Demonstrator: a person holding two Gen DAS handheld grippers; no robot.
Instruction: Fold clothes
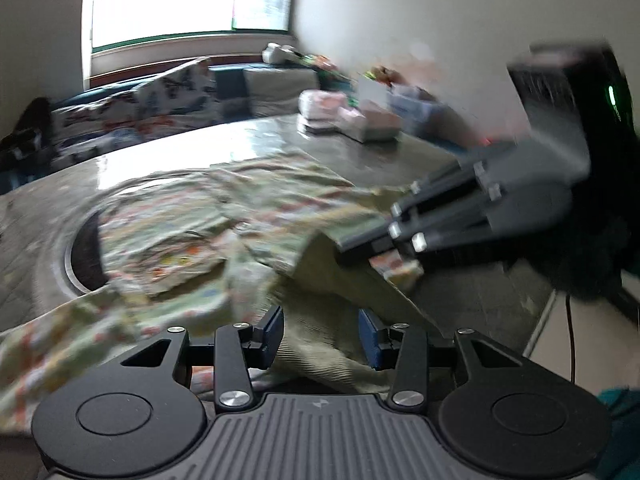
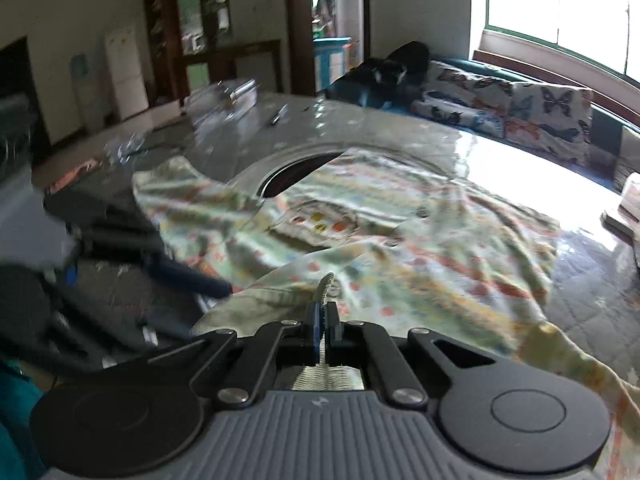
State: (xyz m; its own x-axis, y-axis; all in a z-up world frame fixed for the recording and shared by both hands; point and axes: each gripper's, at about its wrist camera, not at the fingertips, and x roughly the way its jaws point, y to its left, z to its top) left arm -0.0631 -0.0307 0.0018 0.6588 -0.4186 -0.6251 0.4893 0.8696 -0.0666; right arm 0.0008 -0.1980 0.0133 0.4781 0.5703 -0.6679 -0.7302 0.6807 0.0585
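Printed garment spread rumpled over the grey table, partly covering the round hole in its top. Right gripper pinched tight on the ribbed hem, jaws together on the cloth. Left gripper with jaws apart, 2 blue pads straddling a loose fold near the edge, nothing clamped yet (both views blurred). Probably best: close the left on the hem beside the right, lift both evenly, keep the edge taut, avoid dragging cloth into the hole.
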